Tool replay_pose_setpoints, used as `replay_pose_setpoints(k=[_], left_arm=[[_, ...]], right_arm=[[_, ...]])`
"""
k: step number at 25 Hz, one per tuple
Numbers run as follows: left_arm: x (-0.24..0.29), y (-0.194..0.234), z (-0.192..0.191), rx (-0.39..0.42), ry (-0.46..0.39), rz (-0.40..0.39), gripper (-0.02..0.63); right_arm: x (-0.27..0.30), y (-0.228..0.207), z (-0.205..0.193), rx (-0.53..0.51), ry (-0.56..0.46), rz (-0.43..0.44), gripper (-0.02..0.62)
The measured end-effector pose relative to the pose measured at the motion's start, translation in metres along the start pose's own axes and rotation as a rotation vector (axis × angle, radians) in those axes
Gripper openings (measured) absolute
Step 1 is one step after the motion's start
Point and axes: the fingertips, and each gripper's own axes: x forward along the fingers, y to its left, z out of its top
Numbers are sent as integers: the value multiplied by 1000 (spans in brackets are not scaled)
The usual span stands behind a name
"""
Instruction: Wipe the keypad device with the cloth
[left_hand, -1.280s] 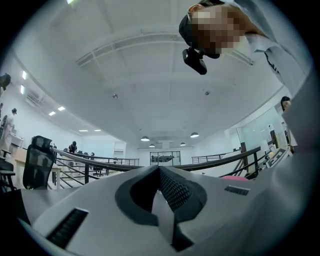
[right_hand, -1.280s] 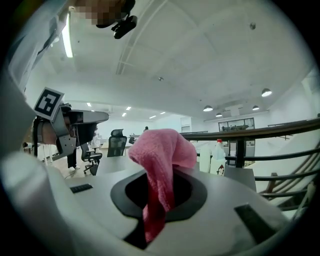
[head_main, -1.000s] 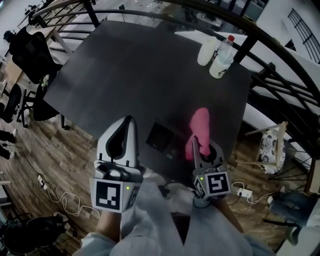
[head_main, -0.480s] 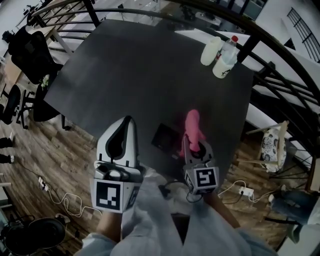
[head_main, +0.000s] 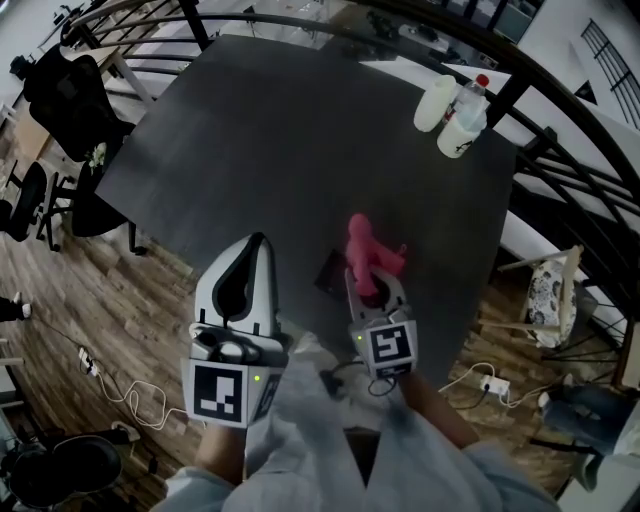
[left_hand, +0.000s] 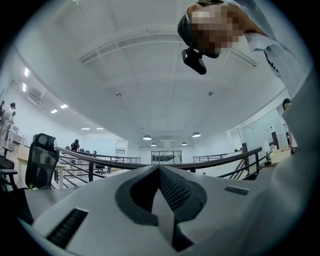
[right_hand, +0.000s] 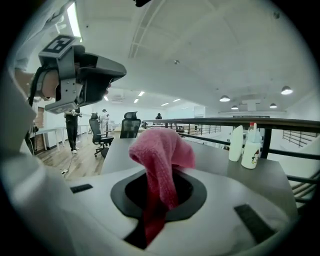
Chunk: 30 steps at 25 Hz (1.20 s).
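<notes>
The right gripper (head_main: 376, 287) is clamped on the pink cloth (right_hand: 161, 150). The cloth is pinched low between the jaws, and its loose end bunches up and flops over their tips. The gripper sits over the near edge of the table (head_main: 260, 130), right of middle, with the cloth over the keypad (head_main: 331, 271). The keypad is a dark, flat square lying close to that near edge. Only its left part shows, because the cloth and the jaws cover the rest.

The left gripper (head_main: 257, 243) has its jaws pressed together with nothing between them. It is held up, left of the keypad and apart from it, above the table's near-left edge, and its view points at the ceiling.

Far and left of the keypad the dark top is bare, open out to the far and left edges. Two bottles (head_main: 452, 108) stand together at the far right corner, well apart from the cloth. A dark railing (head_main: 560, 120) curves past the table's right edge. On the wooden floor there is an office chair (head_main: 62, 88) at the far left, a stool (head_main: 545, 292) at the right, and cables (head_main: 120, 395) at the near left.
</notes>
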Motion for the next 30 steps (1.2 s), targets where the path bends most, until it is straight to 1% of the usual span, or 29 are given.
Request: replay_pose_setpoints(k=[4, 7, 11, 15, 18, 22, 25, 30], left_arm=[[-4, 5, 0, 0, -5, 13, 3], [-7, 8, 0, 0, -5, 27, 3], [-12, 9, -3, -3, 11, 36, 3], [-14, 8, -5, -12, 25, 38, 3], [-15, 7, -6, -14, 27, 39, 3], [-13, 5, -4, -13, 8, 39, 3], [-9, -1, -5, -14, 7, 23, 3], [-1, -11, -5, -19, 10, -9, 3]], right_arm=[[15, 20, -8, -50, 35, 67, 40], [22, 32, -15, -48, 62, 101, 40], [22, 48, -30, -83, 131, 151, 40], [16, 59, -48, -100, 179, 192, 40], [7, 59, -60, -103, 217, 198, 40], [-3, 55, -70, -78, 227, 191, 40], [-11, 49, -77, -62, 234, 177, 40], [-28, 40, -84, -1, 254, 148, 40]])
